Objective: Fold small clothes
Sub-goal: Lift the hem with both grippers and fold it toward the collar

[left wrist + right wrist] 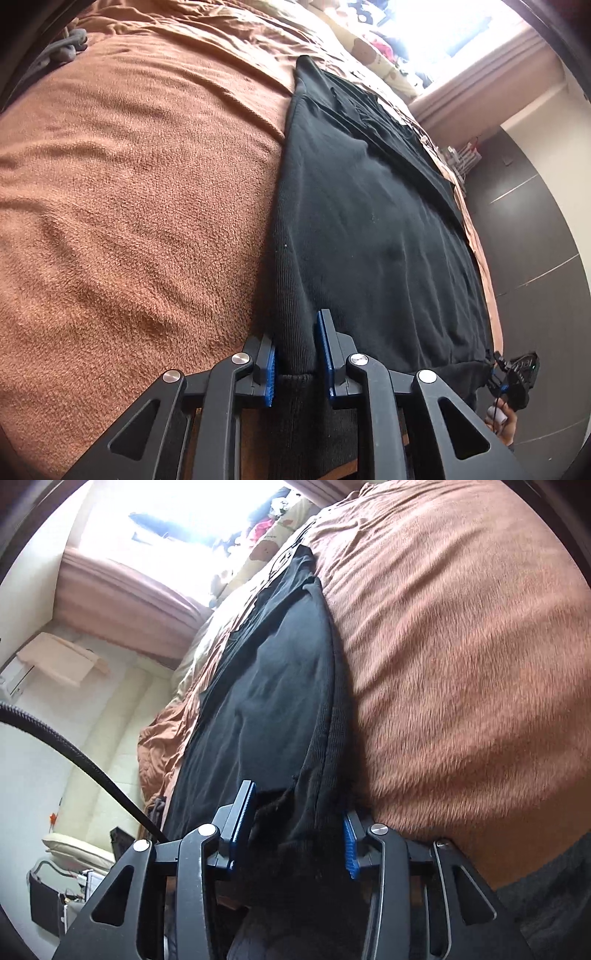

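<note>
A black knit garment [369, 229] lies spread flat on a brown fleece blanket [129, 184], its ribbed hem at the near edge of the bed. My left gripper [299, 363] is shut on the hem's left corner, and fabric fills the narrow gap between its blue pads. In the right wrist view the same garment [273, 686] runs away from me. My right gripper [297, 834] stands open around the other hem corner, with loose fabric hanging between its widely spaced fingers. The right gripper [517, 373] and the hand [504, 421] holding it also show in the left wrist view.
The blanket [461, 646] covers most of the bed. A grey bundle [70, 44] sits at its far left and patterned bedding [369, 51] near the bright window. Dark floor [528, 240] borders the bed. A black cable [74, 753] crosses the right wrist view.
</note>
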